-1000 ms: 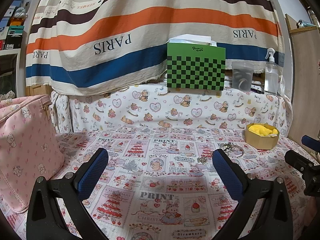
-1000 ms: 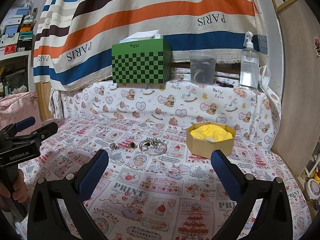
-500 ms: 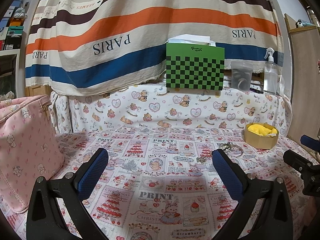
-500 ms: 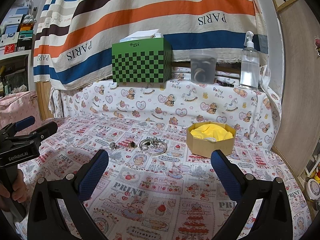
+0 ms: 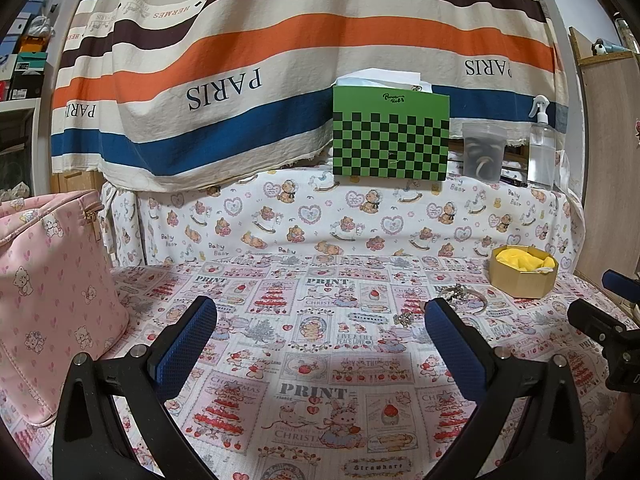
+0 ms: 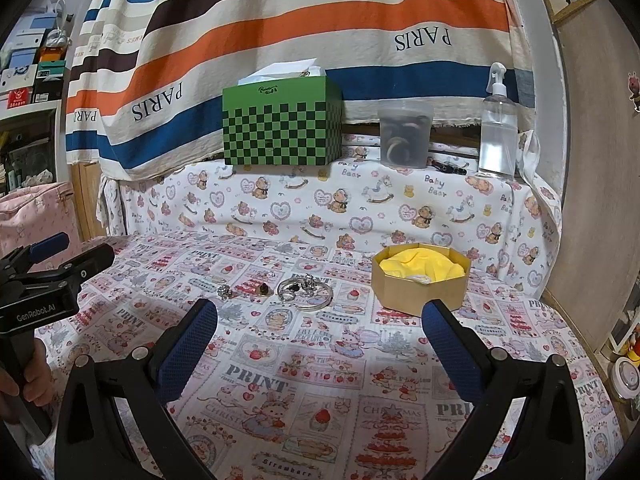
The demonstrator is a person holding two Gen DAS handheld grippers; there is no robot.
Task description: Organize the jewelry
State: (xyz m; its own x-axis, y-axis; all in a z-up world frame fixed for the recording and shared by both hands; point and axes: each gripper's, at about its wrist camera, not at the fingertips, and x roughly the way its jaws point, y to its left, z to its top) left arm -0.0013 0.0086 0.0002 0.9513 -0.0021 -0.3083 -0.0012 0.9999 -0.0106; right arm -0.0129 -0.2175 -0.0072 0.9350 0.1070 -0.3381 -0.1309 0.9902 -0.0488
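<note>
Several small jewelry pieces lie on the printed cloth: a silver bangle (image 6: 310, 295) with rings inside it, a dark-stone ring (image 6: 264, 289) and a small silver piece (image 6: 224, 291). They also show in the left wrist view (image 5: 460, 295). A gold octagonal box (image 6: 420, 286) lined with yellow cloth stands to their right, also in the left wrist view (image 5: 522, 276). My right gripper (image 6: 320, 348) is open and empty, short of the jewelry. My left gripper (image 5: 320, 350) is open and empty, left of the jewelry; it shows in the right wrist view (image 6: 56, 256).
A pink bag (image 5: 48, 288) stands at the left. On the raised ledge behind are a green checkered tissue box (image 6: 282, 122), a clear tub (image 6: 405, 136) and a spray bottle (image 6: 498, 128). A wooden panel (image 6: 592, 184) bounds the right side.
</note>
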